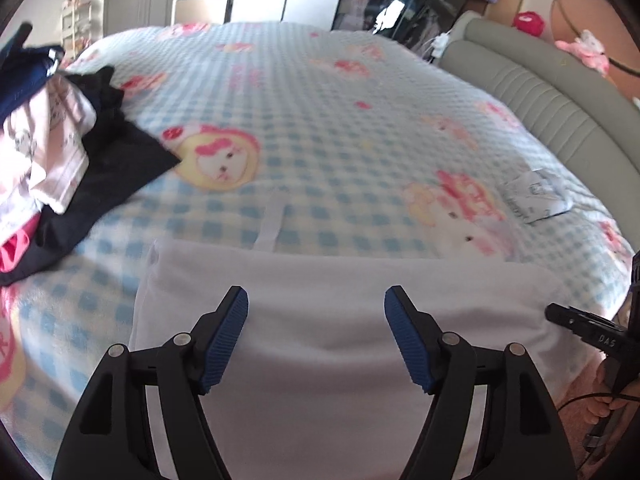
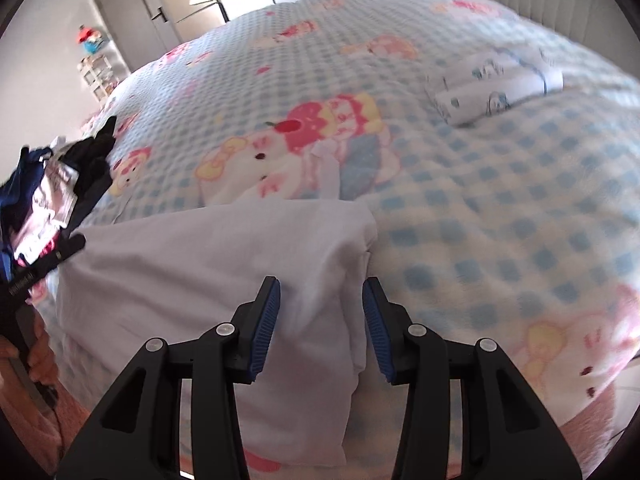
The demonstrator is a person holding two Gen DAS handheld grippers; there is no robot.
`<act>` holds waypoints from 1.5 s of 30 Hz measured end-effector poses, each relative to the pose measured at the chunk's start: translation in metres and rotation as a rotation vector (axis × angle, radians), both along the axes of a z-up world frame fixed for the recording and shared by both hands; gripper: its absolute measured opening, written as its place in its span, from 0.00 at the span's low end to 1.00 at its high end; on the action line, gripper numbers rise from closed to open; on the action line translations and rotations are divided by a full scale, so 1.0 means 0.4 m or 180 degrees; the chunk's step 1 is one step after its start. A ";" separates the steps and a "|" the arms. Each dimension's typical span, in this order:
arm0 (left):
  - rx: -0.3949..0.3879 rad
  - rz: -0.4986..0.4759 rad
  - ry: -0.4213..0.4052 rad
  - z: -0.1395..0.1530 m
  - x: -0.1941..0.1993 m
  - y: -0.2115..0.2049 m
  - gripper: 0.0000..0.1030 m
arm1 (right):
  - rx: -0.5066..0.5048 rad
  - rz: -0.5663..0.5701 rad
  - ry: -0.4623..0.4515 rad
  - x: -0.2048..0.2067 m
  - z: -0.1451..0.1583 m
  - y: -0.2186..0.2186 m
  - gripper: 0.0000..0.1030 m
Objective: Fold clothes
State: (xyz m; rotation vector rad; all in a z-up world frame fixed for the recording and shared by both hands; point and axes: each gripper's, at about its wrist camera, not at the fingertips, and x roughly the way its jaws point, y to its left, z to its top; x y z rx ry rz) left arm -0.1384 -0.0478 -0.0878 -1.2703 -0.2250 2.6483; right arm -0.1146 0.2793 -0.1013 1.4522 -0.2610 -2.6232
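Left wrist view: a heap of clothes (image 1: 52, 152), dark, pink and white, lies at the left side of the bed, well apart from the white garment (image 1: 340, 320) spread flat at the near edge. A small folded printed cloth (image 1: 536, 196) sits far right, near the padded grey headboard (image 1: 552, 92). Nothing lies between the left tool (image 1: 316, 308) and the garment. That tool hangs just above the white cloth with its blue pads (image 1: 228, 336) wide apart, holding nothing. The right tool (image 1: 588, 328) pokes in at the right edge with a hand (image 1: 608, 396) below it; its state cannot be told here. The bed wears a blue checked blanket (image 1: 320, 92) with pink cartoon prints; a door and cupboards stand behind.

Right wrist view: the right tool (image 2: 322, 300) hovers over the garment's (image 2: 208, 272) folded right edge, fingers parted, gripping nothing. The left tool's tip (image 2: 60, 254) touches the garment's far left corner. The folded printed cloth (image 2: 492, 88) lies beyond on the blanket (image 2: 500, 220), the clothes heap (image 2: 52, 188) at left.
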 end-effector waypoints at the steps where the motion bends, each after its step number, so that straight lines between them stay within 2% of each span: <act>1: -0.0010 0.0060 -0.0010 -0.004 -0.004 -0.012 0.71 | -0.0035 -0.0023 -0.0054 -0.010 -0.013 0.005 0.42; 3: -0.0014 0.0177 -0.0023 -0.009 -0.009 -0.037 0.71 | -0.0061 -0.0069 -0.0078 -0.019 -0.024 0.013 0.42; 6: 0.0167 0.0303 0.0051 0.026 0.003 -0.079 0.71 | 0.0000 -0.0205 0.0011 -0.020 -0.004 0.028 0.42; 8: 0.0280 0.0240 0.0101 0.045 0.017 -0.083 0.71 | -0.0009 -0.0209 0.0071 -0.018 0.016 0.027 0.42; 10: 0.0255 0.0111 0.0124 0.049 0.030 -0.062 0.71 | -0.0065 -0.0160 0.0097 -0.013 0.028 0.014 0.42; 14: -0.0078 -0.0116 0.0139 0.021 0.059 -0.001 0.71 | -0.0069 -0.0029 0.0101 0.016 0.032 -0.033 0.42; 17: -0.0379 -0.0031 0.0060 -0.002 0.067 -0.010 0.71 | 0.0014 0.0032 0.0030 0.032 0.013 -0.055 0.42; 20: -0.0456 0.0187 -0.0062 -0.015 0.070 -0.065 0.71 | 0.0102 0.0012 -0.0090 0.042 -0.016 -0.052 0.42; 22: -0.0193 0.0276 0.0026 0.004 0.092 -0.104 0.71 | 0.0014 -0.0106 -0.0136 0.049 -0.022 -0.016 0.42; 23: 0.0046 0.0264 0.0097 0.020 0.110 -0.120 0.71 | -0.0040 -0.0161 -0.0140 0.053 -0.021 0.001 0.42; 25: 0.0229 0.0217 0.0183 0.036 0.139 -0.117 0.71 | -0.0043 -0.0172 -0.0035 0.067 0.005 0.003 0.42; 26: 0.0231 0.0156 0.0202 0.037 0.150 -0.100 0.71 | 0.0014 -0.0132 0.0026 0.074 0.017 -0.008 0.43; 30: 0.0067 -0.0153 0.0098 -0.002 0.168 -0.003 0.71 | 0.0122 0.0181 0.0061 0.096 0.010 -0.093 0.43; 33: -0.0278 -0.0186 -0.0020 -0.039 0.165 0.041 0.71 | 0.0276 0.0260 -0.0010 0.109 -0.016 -0.125 0.43; 34: -0.0384 -0.0167 -0.0054 -0.048 0.165 0.046 0.71 | 0.0311 0.0278 -0.0031 0.112 -0.023 -0.130 0.43; 37: -0.0431 0.0031 -0.0132 -0.048 0.167 -0.007 0.71 | 0.0208 0.0132 -0.0080 0.114 -0.023 -0.084 0.43; 42: -0.0348 0.0357 -0.0130 -0.038 0.184 -0.093 0.71 | 0.0064 -0.0177 -0.0077 0.122 -0.006 0.014 0.43; 45: -0.0297 0.0552 -0.0129 -0.032 0.194 -0.145 0.71 | -0.0143 -0.0113 -0.0105 0.136 -0.015 0.017 0.43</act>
